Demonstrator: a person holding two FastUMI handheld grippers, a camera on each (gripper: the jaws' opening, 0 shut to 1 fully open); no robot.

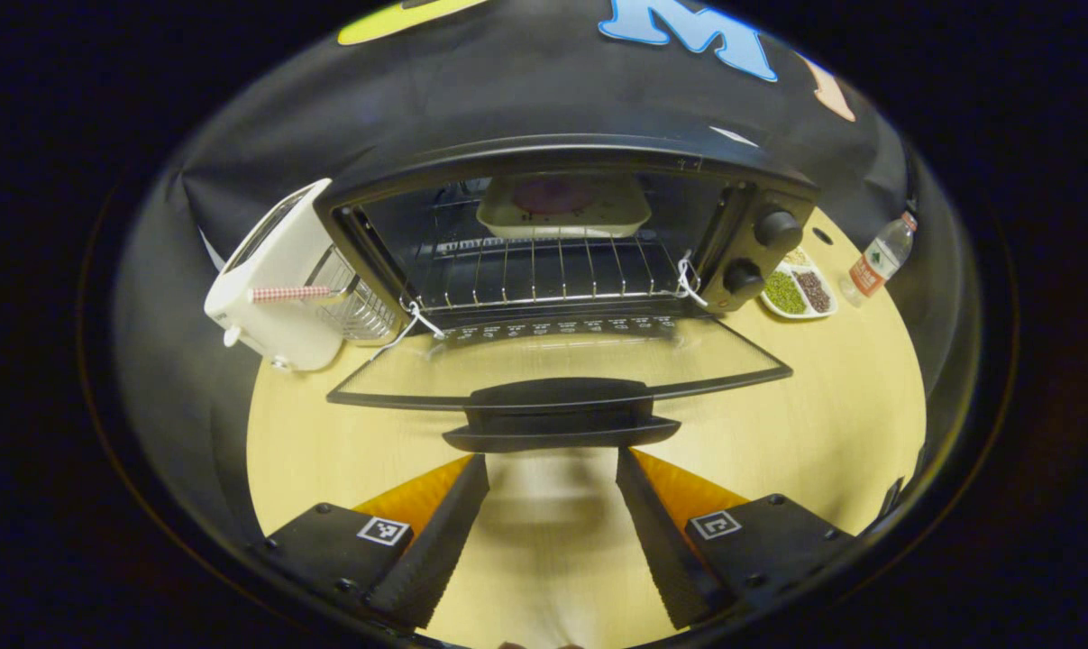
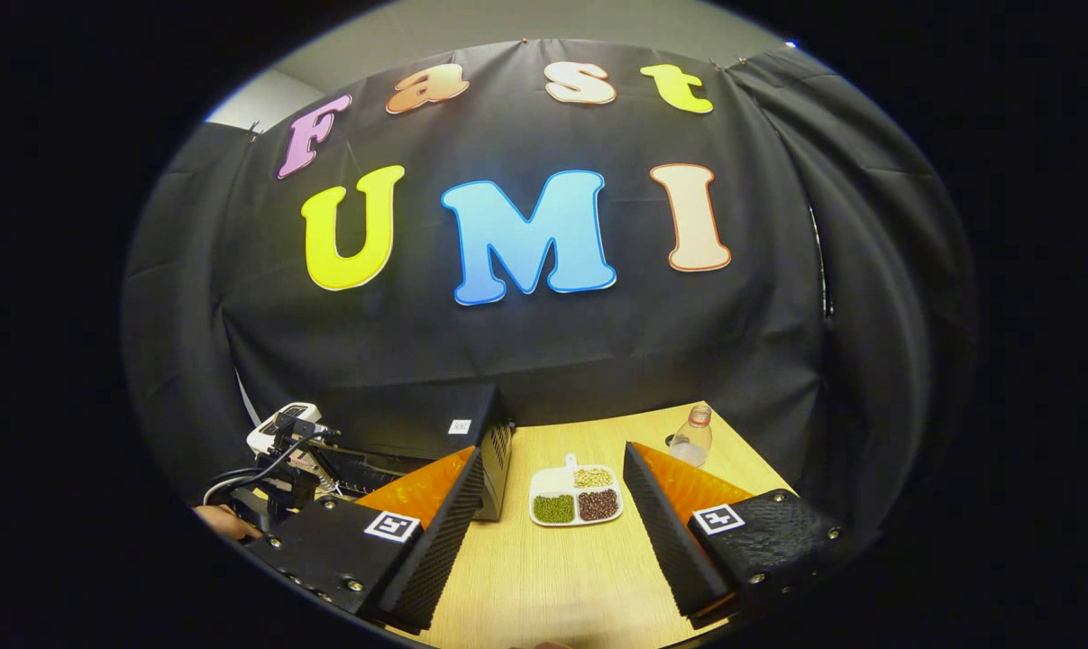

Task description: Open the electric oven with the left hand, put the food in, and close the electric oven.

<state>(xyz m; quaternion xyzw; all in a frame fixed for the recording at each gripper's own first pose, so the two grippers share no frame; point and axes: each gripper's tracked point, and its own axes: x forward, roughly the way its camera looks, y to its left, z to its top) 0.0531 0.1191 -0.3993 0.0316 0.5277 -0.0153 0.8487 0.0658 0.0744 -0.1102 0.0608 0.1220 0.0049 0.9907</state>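
The black electric oven [image 1: 562,153] stands open, its glass door [image 1: 733,361] folded down flat over the table. On the wire rack [image 1: 544,270], far inside, sits a pale square dish with something purple on it [image 1: 562,203]. My left gripper [image 1: 553,464] is open, fingers apart just short of the door handle [image 1: 557,415], holding nothing. My right gripper [image 2: 553,455] is open too, raised over the table to the oven's right. From there I see the oven's side [image 2: 435,424] and the left gripper [image 2: 282,442] with its cable, held by a hand [image 2: 224,523].
A white toaster [image 1: 273,279] stands against the oven's left side. Right of the oven lie a white divided dish of beans [image 1: 800,290] [image 2: 575,496] and a small water bottle [image 1: 879,257] [image 2: 690,437]. The wooden table [image 1: 778,451] ends at the black cloth wall.
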